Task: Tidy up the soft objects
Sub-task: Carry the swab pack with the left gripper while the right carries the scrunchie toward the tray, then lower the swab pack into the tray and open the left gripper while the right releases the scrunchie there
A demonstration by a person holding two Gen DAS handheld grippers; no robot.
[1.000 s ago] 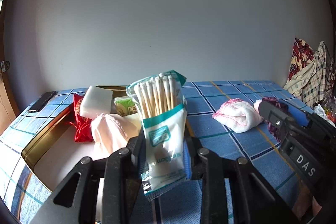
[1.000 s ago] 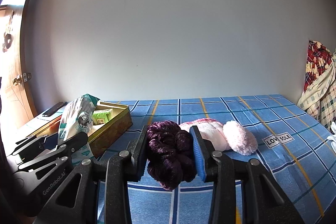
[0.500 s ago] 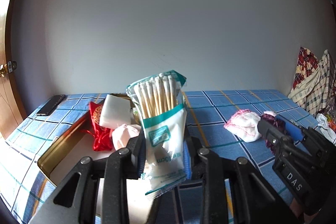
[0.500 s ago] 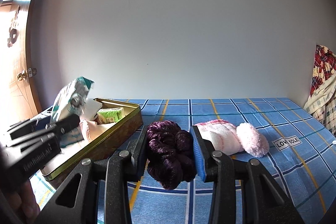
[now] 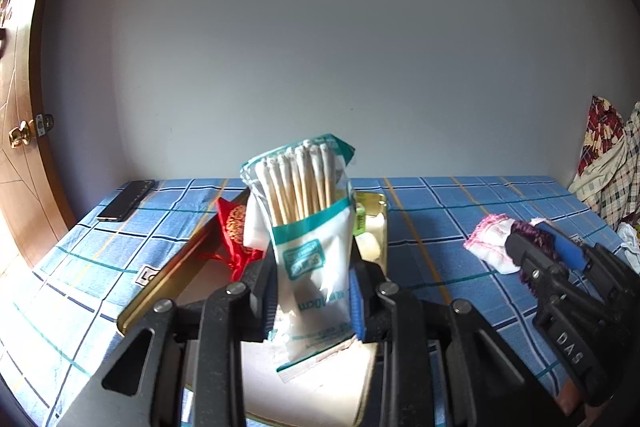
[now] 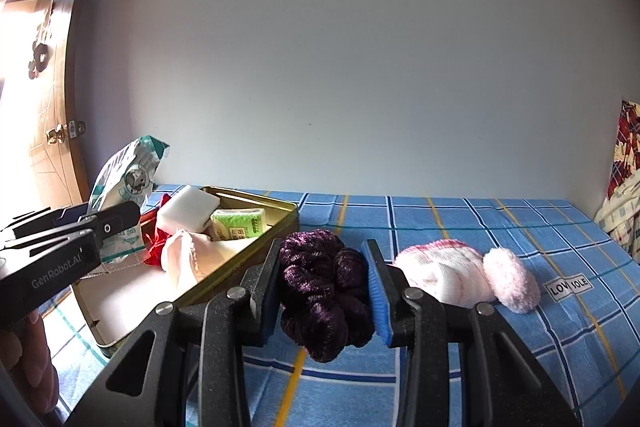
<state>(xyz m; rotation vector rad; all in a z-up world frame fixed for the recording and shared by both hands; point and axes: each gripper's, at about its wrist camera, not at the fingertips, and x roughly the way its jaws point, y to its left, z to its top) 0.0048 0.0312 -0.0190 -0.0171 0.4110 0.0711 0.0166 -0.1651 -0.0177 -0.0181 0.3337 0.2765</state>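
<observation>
My left gripper [image 5: 314, 297] is shut on a white-and-teal bag of cotton swabs [image 5: 308, 239], held upright above the gold tin box [image 5: 176, 267]. In the right wrist view that bag [image 6: 124, 203] hangs over the tin's [image 6: 256, 251] left side. My right gripper [image 6: 324, 291] is shut on a dark purple velvet scrunchie [image 6: 324, 287], just right of the tin. A white sock with pink trim and a pink pompom [image 6: 460, 275] lies on the blue checked sheet behind the right gripper. Inside the tin are a white sponge block [image 6: 188, 213], a green tissue pack [image 6: 238, 223], a pale pink cloth [image 6: 184, 261] and a red pouch [image 5: 234, 235].
A black phone [image 5: 126, 201] lies on the sheet at the far left, by a wooden door [image 5: 20, 147]. Checked clothes [image 5: 608, 171] hang at the right edge. A "LOVE" label [image 6: 570, 285] marks the sheet right of the sock. Bare sheet stretches behind and right of the tin.
My left gripper carried the swab bag leftward and up, from the tin's right rim to over its inside. The right gripper with the scrunchie shifted slightly left, closer to the tin.
</observation>
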